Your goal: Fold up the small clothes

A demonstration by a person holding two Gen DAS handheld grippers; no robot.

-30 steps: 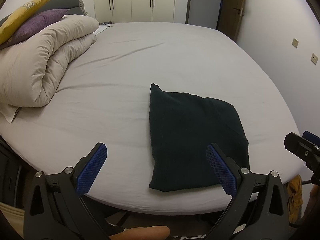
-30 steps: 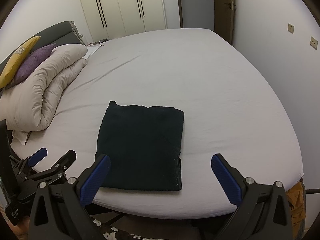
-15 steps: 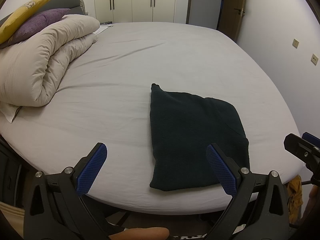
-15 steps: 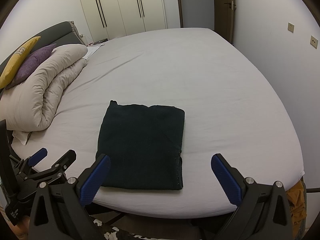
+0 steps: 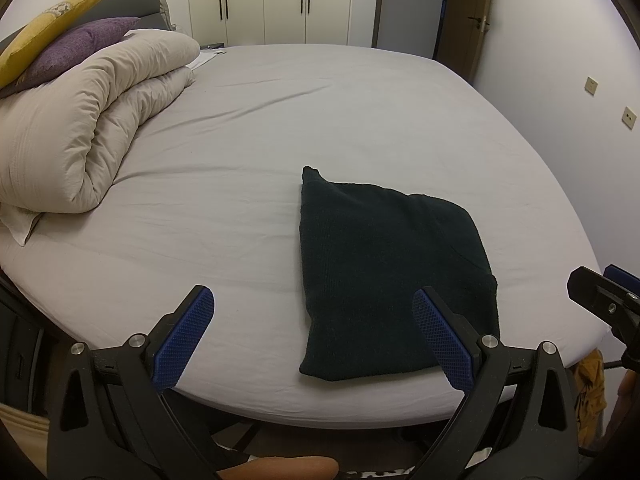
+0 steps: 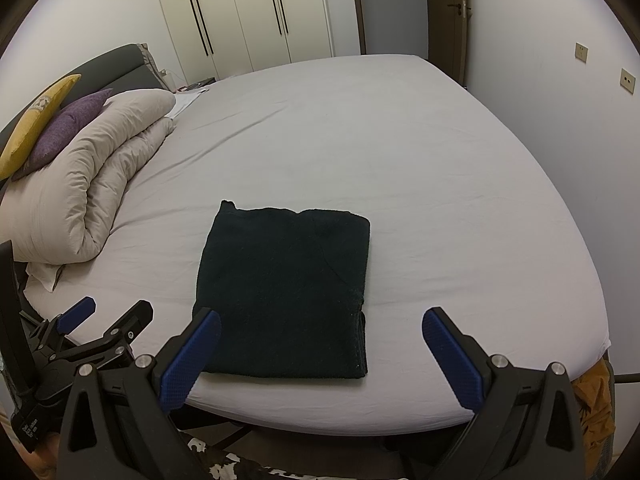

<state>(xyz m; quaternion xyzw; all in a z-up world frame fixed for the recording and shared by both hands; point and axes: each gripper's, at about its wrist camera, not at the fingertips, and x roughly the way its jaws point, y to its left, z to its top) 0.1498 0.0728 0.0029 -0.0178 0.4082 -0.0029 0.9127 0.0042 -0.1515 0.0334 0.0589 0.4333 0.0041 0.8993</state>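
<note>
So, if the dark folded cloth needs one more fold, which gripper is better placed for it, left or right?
Probably the right gripper: the dark folded cloth lies almost centred between its open fingers. For the left gripper, also open, the cloth sits off toward its right finger. Neither touches it.

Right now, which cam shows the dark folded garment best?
Right wrist: the dark folded garment sits centered and nearly square-on, all edges visible. Left wrist shows it skewed off to the right, its near corner hidden behind a claw finger.
</note>
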